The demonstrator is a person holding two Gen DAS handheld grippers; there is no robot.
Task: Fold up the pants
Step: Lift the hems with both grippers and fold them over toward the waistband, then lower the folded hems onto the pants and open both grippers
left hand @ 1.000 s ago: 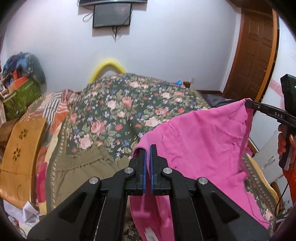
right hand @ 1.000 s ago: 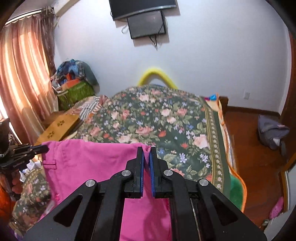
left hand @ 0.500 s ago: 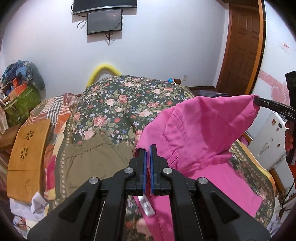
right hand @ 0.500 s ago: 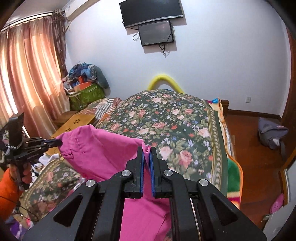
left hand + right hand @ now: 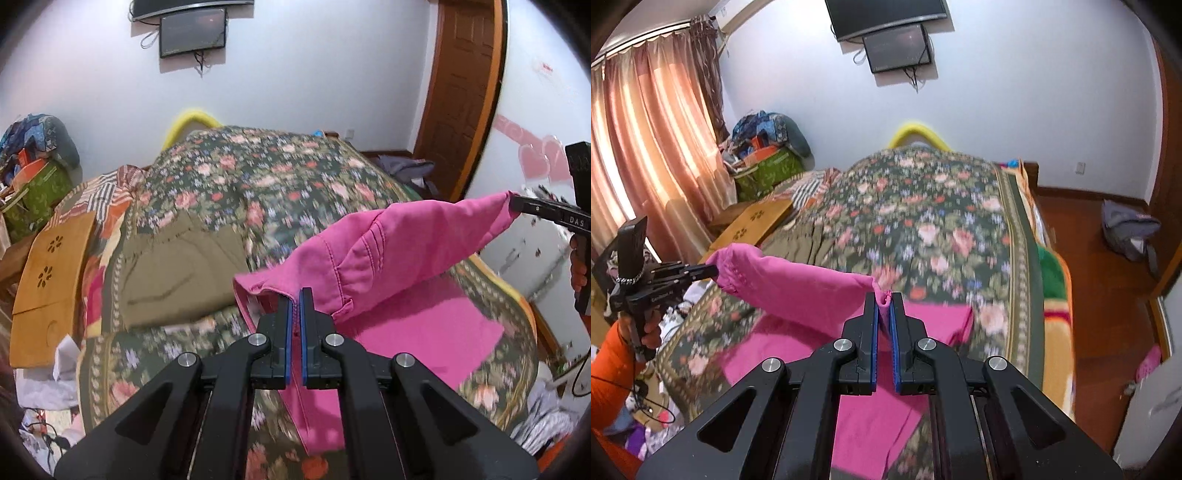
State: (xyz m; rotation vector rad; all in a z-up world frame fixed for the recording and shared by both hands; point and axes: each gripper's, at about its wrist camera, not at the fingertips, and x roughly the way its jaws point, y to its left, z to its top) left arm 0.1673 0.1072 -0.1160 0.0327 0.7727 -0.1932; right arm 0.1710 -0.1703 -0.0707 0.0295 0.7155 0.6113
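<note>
Bright pink pants [image 5: 402, 243] hang stretched between both grippers above the floral bed [image 5: 258, 192], the lower part lying flat on the bedspread. My left gripper [image 5: 294, 295] is shut on one corner of the waistband. In the right wrist view the right gripper [image 5: 884, 297] is shut on the opposite corner of the pink pants [image 5: 798, 291]. Each gripper also shows in the other's view: the right gripper [image 5: 517, 203] at the far right edge, the left gripper [image 5: 711, 271] at the left, held by a hand with an orange sleeve [image 5: 609, 365].
Olive-green pants [image 5: 177, 273] lie spread on the bed to the left. A wooden lap table [image 5: 51, 280] leans at the bed's left side. Clutter and a green bag [image 5: 768, 170] sit by the curtains. A wooden door [image 5: 461, 92] and a bag on the floor [image 5: 1130, 232] lie to the right.
Both grippers have drawn back toward the foot of the bed, still shut on the waistband. The pink pants trail with them, and more of the fabric now lies flat on the bedspread.
</note>
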